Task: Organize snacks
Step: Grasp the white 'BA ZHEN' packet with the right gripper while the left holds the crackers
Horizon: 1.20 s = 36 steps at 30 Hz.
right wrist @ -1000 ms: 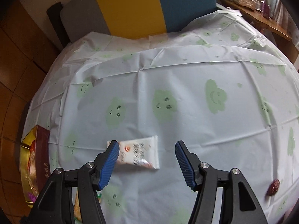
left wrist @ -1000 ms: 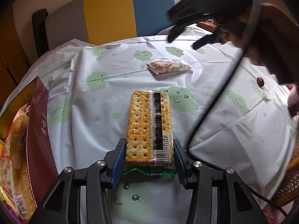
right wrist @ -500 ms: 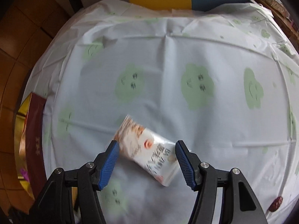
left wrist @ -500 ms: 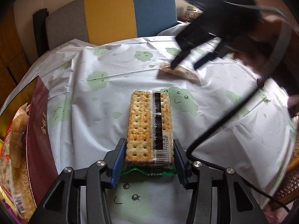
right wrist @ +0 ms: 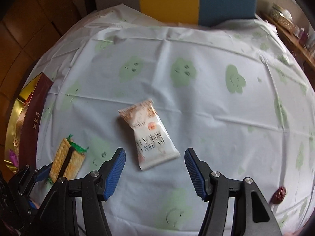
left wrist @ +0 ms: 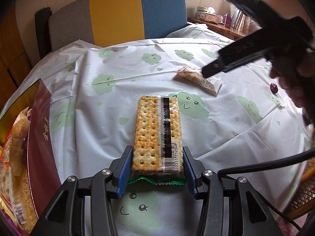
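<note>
My left gripper (left wrist: 157,169) is shut on the near end of a long clear cracker pack (left wrist: 157,129) lying on the table; the pack also shows in the right wrist view (right wrist: 66,160). A small white snack packet (right wrist: 150,133) lies slanted on the cloth just ahead of my open, empty right gripper (right wrist: 155,169). In the left wrist view the packet (left wrist: 198,78) lies far right, under the right gripper's black fingers (left wrist: 232,64).
A maroon and gold snack box (left wrist: 39,137) with packed snacks stands at the left table edge, also in the right wrist view (right wrist: 31,122). A dark red date (right wrist: 279,194) lies at the right. A grey-yellow-blue chair back (left wrist: 118,15) stands behind the table.
The right gripper has pulled back and up; the white packet, which sat between its fingers, now lies ahead of them, turned slantwise. The left gripper still holds the cracker pack in place.
</note>
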Available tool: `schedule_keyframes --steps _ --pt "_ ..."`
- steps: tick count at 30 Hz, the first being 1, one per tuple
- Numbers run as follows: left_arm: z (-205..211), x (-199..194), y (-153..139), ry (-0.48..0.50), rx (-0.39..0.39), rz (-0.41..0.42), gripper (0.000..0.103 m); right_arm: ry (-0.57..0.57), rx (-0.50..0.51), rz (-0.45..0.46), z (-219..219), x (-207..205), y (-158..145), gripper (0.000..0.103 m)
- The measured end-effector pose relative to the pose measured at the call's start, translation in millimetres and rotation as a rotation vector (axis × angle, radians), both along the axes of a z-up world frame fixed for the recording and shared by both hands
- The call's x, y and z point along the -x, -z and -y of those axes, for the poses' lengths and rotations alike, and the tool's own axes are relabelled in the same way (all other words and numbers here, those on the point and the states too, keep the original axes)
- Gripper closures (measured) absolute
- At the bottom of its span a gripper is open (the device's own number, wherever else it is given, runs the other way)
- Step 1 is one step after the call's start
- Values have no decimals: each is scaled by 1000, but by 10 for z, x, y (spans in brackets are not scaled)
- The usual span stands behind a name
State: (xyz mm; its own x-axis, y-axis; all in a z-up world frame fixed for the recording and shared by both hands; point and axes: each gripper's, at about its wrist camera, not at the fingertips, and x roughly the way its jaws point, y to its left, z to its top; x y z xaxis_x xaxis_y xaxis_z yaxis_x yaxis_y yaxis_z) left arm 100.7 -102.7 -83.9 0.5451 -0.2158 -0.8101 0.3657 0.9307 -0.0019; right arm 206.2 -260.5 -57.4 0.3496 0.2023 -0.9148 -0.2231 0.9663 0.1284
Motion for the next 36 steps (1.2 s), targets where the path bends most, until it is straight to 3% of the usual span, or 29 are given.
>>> schedule_keyframes --steps 7,8,9,16,20,25,36 --pt "-8 4 -5 3 3 -1 54 -16 80 21 -147 -262 174 43" --pt "-9 4 -6 3 3 0 54 -21 76 17 -138 -290 190 61" --pt "-5 7 -5 3 3 1 54 -32 77 11 -169 -322 205 67" --pt "-17 6 -4 0 9 2 54 -117 209 -18 -270 -52 193 69" --pt "-4 12 -3 -1 4 6 54 -98 168 -109 -110 233 220 69" --pt "10 22 -1 -2 -3 9 54 -42 110 -123 129 432 267 67" --pt "32 37 -8 -24 -16 15 54 -66 134 -102 116 427 308 67"
